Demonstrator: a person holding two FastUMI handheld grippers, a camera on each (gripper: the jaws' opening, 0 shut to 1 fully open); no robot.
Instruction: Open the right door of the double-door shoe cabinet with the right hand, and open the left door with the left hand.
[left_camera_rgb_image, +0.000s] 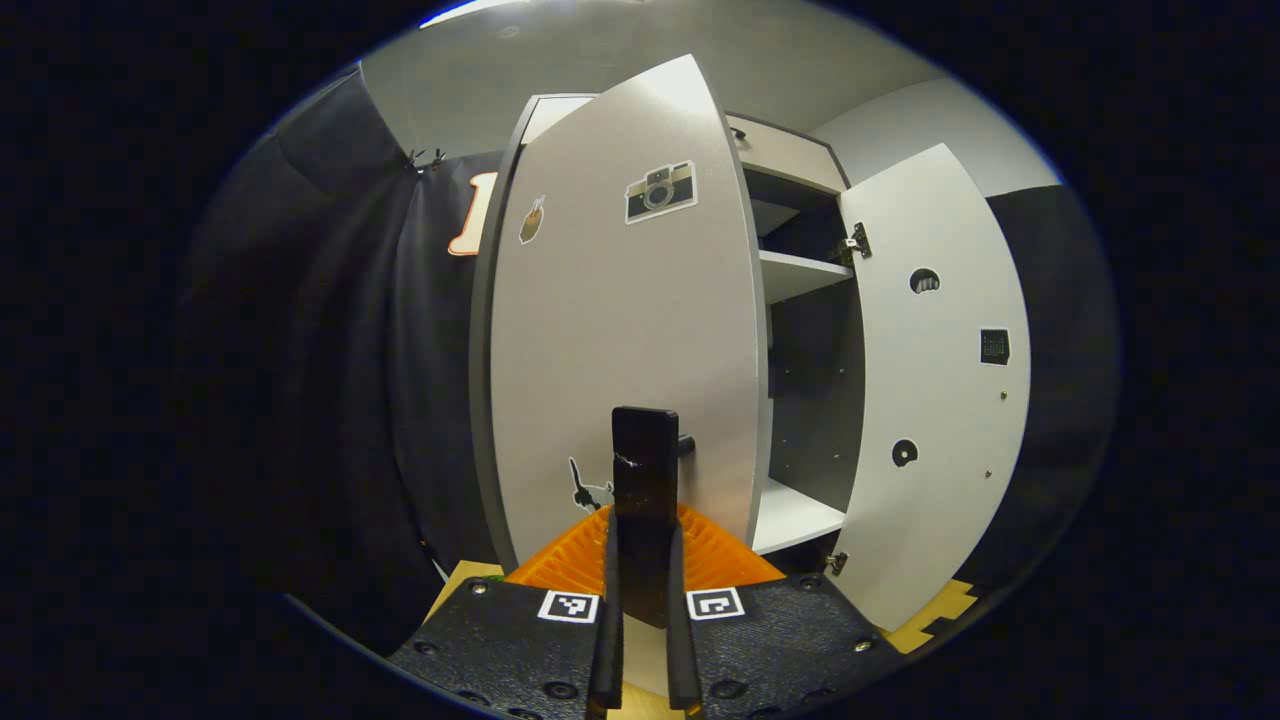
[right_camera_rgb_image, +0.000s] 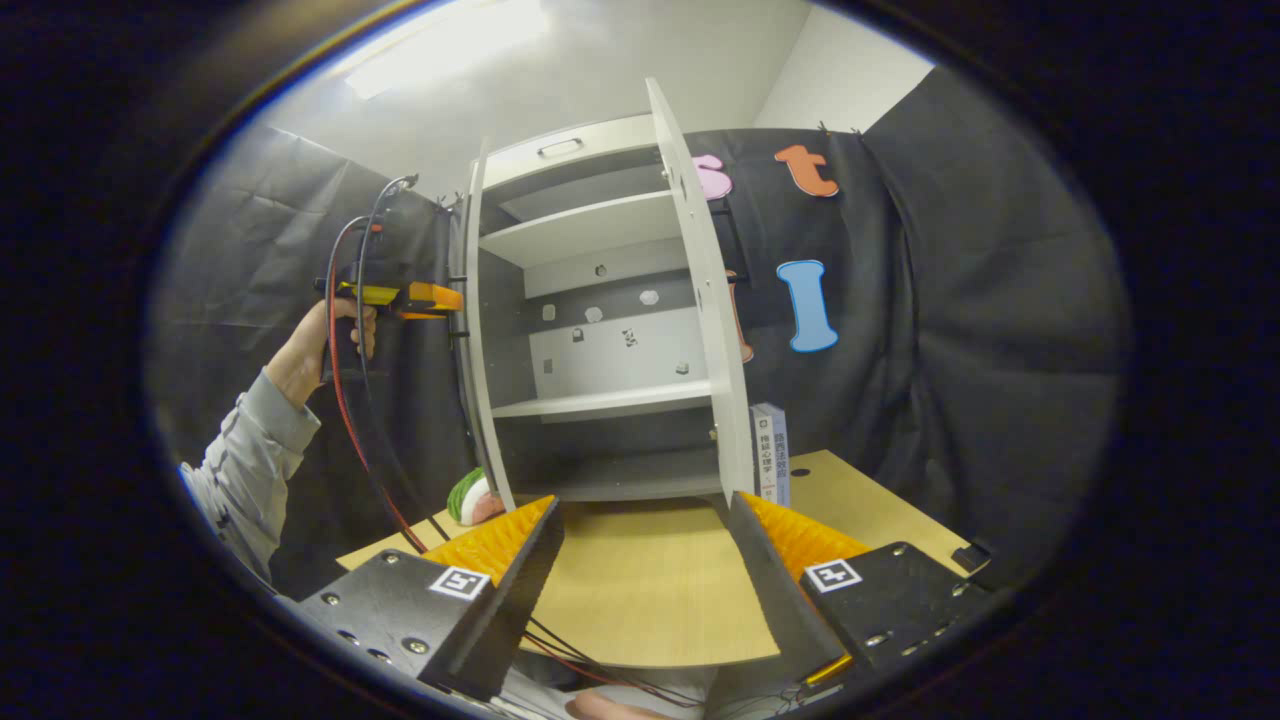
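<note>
Gripping the handle (left_camera_rgb_image: 645, 478) of the left door (left_camera_rgb_image: 620, 330), the left gripper (left_camera_rgb_image: 645, 560) has its jaws nearly together, both fingers clamped on the dark upright bar at the door's lower edge. Beyond the handle, the door panel stands swung partway out from the shoe cabinet (left_camera_rgb_image: 790, 270); shelves are visible past its free edge. Farther right in the left gripper view, the right door (left_camera_rgb_image: 935, 380) stands wide open, inner face exposed.

Right gripper (right_camera_rgb_image: 645, 560): jaws spread well apart, nothing between them, held low over the tabletop (right_camera_rgb_image: 640, 590) and well clear of the cabinet. Farther off in the right gripper view, both doors stand out from the carcass, interior shelves exposed. A box (right_camera_rgb_image: 770, 450) stands on the tabletop just beside the right door's lower edge.

Status, as a judgement: right-door step complete; left-door step in progress, approx. mostly open. Remaining: finish swing, release handle.

Pose: person's hand (right_camera_rgb_image: 335, 335) holds the left gripper raised at mid-cabinet height, forearm and sleeve (right_camera_rgb_image: 240, 460) angled upward, cables hanging below.
</note>
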